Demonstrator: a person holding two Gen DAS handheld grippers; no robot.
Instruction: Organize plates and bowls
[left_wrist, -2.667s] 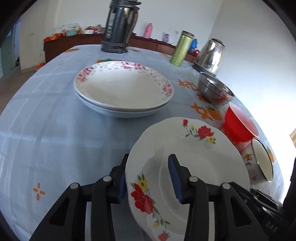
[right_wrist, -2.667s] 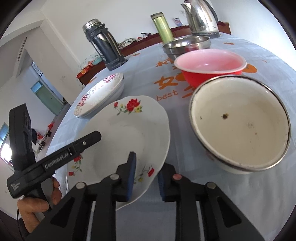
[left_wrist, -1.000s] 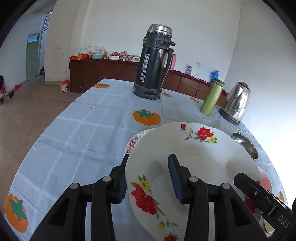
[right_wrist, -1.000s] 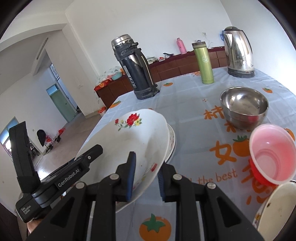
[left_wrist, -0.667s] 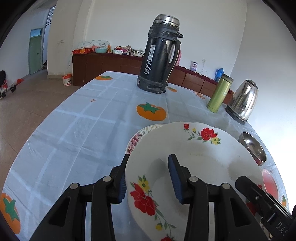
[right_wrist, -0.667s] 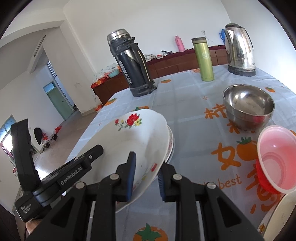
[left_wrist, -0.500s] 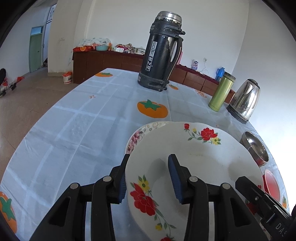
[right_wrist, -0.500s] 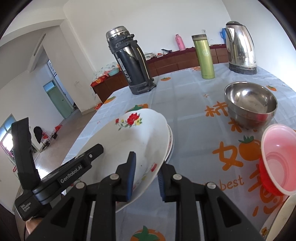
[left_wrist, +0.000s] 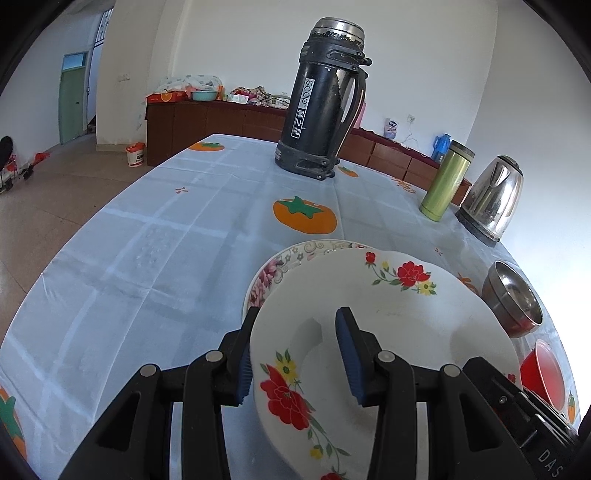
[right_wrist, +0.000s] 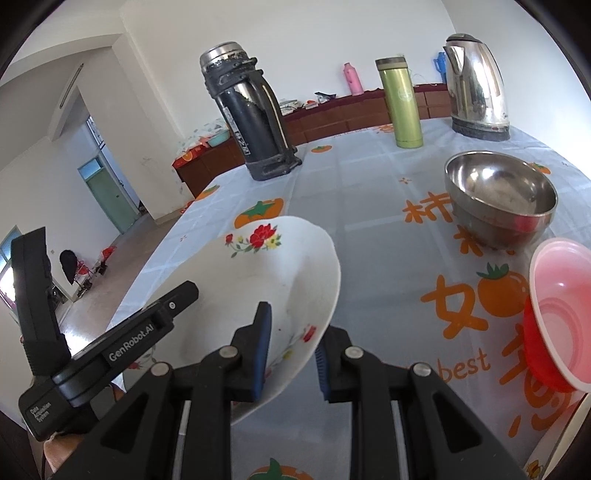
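Note:
A white plate with red flowers is held by both grippers. My left gripper is shut on its near left rim. My right gripper is shut on its right rim, and the plate shows there too. The plate sits low over a stack of pink-flowered plates, whose far left rim peeks out beneath. I cannot tell whether it touches the stack. A steel bowl and a red bowl stand to the right.
A tall black thermos stands at the back of the table. A green flask and a steel kettle stand at the back right. The table's left edge drops to the floor.
Both grippers carried the flowered plate from the table front up and forward over the stack of pink-flowered plates, then lowered it. The stack is now almost covered.

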